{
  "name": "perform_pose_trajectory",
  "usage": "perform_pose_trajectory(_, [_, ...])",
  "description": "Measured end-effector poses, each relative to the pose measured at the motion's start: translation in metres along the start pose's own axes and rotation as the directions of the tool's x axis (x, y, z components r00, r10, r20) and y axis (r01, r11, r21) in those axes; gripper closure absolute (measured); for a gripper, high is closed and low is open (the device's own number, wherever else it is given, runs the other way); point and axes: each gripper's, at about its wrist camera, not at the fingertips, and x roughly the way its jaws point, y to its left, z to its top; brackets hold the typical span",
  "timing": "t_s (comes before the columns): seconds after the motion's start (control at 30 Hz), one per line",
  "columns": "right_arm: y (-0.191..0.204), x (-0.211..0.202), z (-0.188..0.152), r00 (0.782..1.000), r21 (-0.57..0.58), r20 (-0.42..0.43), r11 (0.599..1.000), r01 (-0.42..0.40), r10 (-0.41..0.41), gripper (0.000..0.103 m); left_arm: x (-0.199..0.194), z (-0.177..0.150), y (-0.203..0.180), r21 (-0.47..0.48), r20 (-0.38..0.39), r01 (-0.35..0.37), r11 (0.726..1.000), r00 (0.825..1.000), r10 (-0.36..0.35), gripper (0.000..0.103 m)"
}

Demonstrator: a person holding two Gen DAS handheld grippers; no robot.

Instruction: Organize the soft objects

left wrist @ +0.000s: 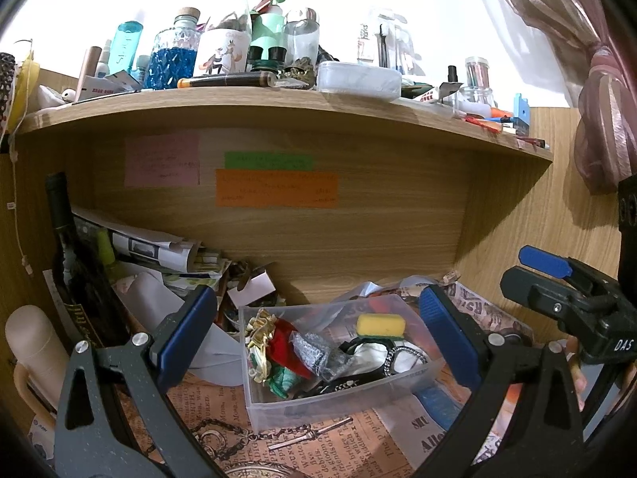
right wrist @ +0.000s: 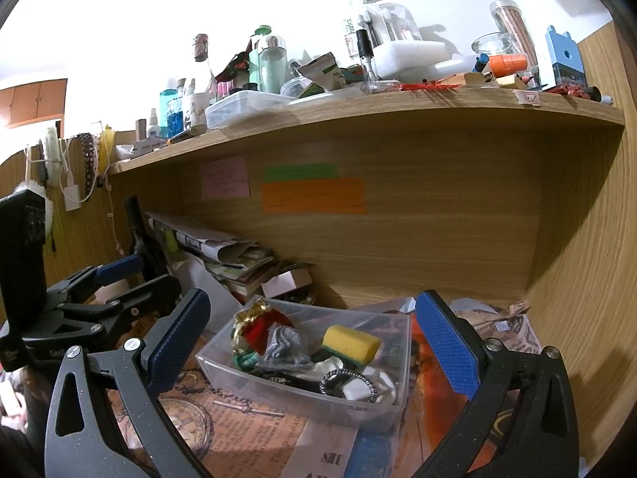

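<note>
You had both claws hovering over the clear plastic bin (left wrist: 342,390), which sat on the newsprint-covered surface (left wrist: 223,406) under the wooden shelf (left wrist: 278,107). Your left claw (left wrist: 318,338) was released, jaws wide and holding nothing, and your right claw (right wrist: 314,342) was equally spread and empty, framing the same bin from the other side.

The soft things were already gathered in that bin: the yellow sponge (right wrist: 350,342) lay toward the back, with the red pouch (right wrist: 260,332) and the grey mesh scrubber (right wrist: 286,342) crowded toward the left end, and a beaded band (right wrist: 350,386) lay at the front on something white.

Judging from this, you were choosing what to pick or settle next. The sponge looked the easiest target, since it sat highest and apart from the tangle; a grip across its short sides, closed gently, would have kept it from squashing and springing out. The pouch and scrubber were touching, so a careless pinch there risked lifting both. The bin looked light, and it would have been wise to steady its wall with your other claw before pulling anything free.
</note>
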Motion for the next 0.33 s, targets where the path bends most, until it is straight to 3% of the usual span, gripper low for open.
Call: perform_pose_trajectory(0.33, [0.0003,0.0005,0.0005,1.000,0.000,-0.003,1.000,0.000,0.000,0.000,0.0015,-0.0002,0.0031,-0.001,-0.008,0.011,1.000,1.000,-0.011,0.000])
